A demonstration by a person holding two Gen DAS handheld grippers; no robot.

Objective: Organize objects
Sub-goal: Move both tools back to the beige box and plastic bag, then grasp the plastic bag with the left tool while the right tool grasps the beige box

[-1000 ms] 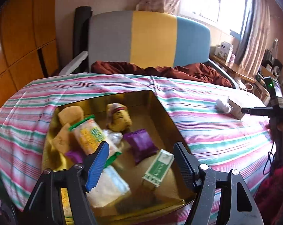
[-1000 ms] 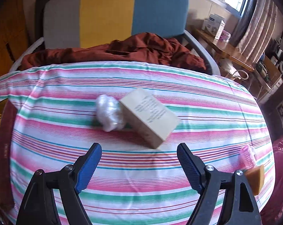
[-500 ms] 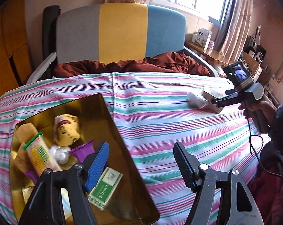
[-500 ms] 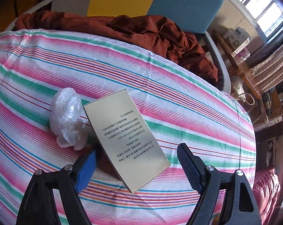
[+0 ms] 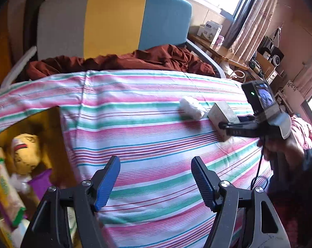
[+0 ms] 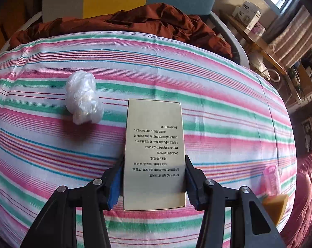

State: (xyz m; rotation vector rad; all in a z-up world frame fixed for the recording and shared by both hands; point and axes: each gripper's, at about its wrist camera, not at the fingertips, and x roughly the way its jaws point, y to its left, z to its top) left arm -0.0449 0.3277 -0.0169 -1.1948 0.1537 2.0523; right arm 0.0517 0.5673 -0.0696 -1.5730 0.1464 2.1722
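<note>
1. Closing on the tan box [image 6: 154, 155], my right gripper [image 6: 154, 183] has one pad against each long side of it; the box lies flat on the striped cloth [image 6: 218, 107], its printed face up and the text reading upside down from this camera.
2. I see the right fingers [image 6: 114, 183] dark with blue pads; the box fills the whole gap between them, so I read the right gripper as grasping the box while its jaws are closing.
3. A crumpled ball of clear plastic [image 6: 82, 97] rests on the cloth just beside the far left corner of the box, apart from it.
4. Near the right edge of the cloth sit a small pink ridged item [image 6: 270, 177] and, just below it, a tan wedge-shaped block [image 6: 274, 204]; what they are I cannot tell.
5. My left gripper [image 5: 156, 180] hangs released over bare striped cloth, nothing between its pads.
6. From the left camera I see a gold tray [image 5: 52, 124] at the left edge, holding a yellow soft toy [image 5: 25, 153], a green-trimmed snack pack [image 5: 5, 194] and a purple packet [image 5: 40, 181].
7. Beyond the cloth lie a rumpled brown blanket [image 5: 135, 60] and a chair back [image 5: 112, 20] in grey, yellow and blue panels.
8. The same view shows a hand [image 5: 284, 148] holding the right gripper at the box.
</note>
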